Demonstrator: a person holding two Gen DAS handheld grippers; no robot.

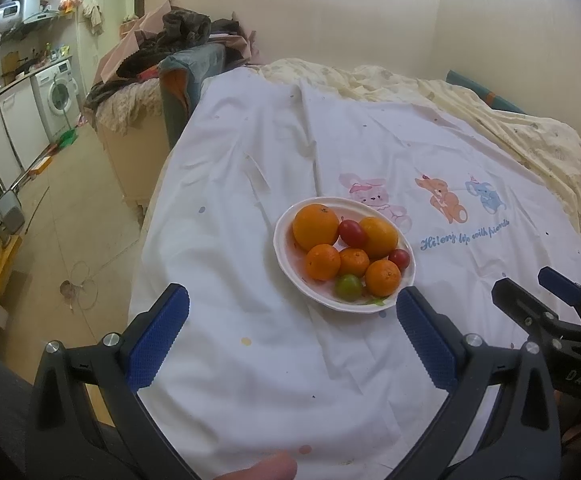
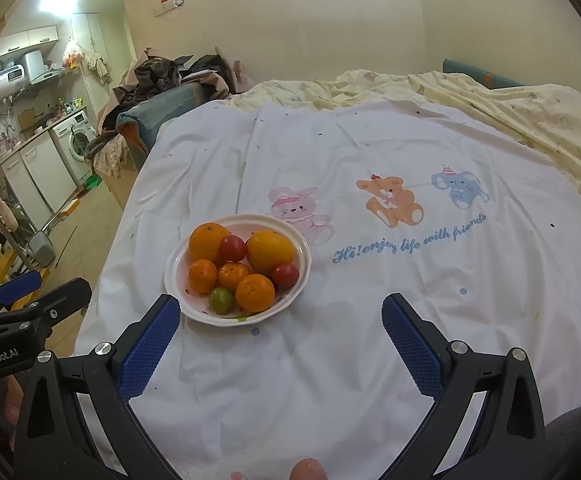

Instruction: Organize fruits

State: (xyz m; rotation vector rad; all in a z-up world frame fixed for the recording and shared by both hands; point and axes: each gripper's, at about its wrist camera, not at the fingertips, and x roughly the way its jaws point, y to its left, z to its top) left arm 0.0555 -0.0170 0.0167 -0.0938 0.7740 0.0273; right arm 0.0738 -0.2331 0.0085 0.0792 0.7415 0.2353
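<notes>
Both grippers hanging wide open over the bed, fruit plate just ahead of them

Left gripper [image 1: 292, 314] has its jaws spread wide, nothing between them, and the white plate [image 1: 286, 270] sits just past the tips, a bit closer to the right-hand finger. On it: two big oranges [image 1: 315, 227], three small mandarins [image 1: 322, 262], two red tomatoes [image 1: 352, 233] and one green tomato [image 1: 348, 287] at the near rim. The left view also catches the right gripper off past its right finger. Right gripper [image 2: 281, 312] is wide open and empty too; from there the plate [image 2: 304, 270] lands ahead of its left finger instead. Only this view shows the full cartoon print on the white sheet [image 2: 370, 320]: bunny, bear [image 2: 392, 200], elephant, plus the whole "enjoy life with friends" line.
</notes>
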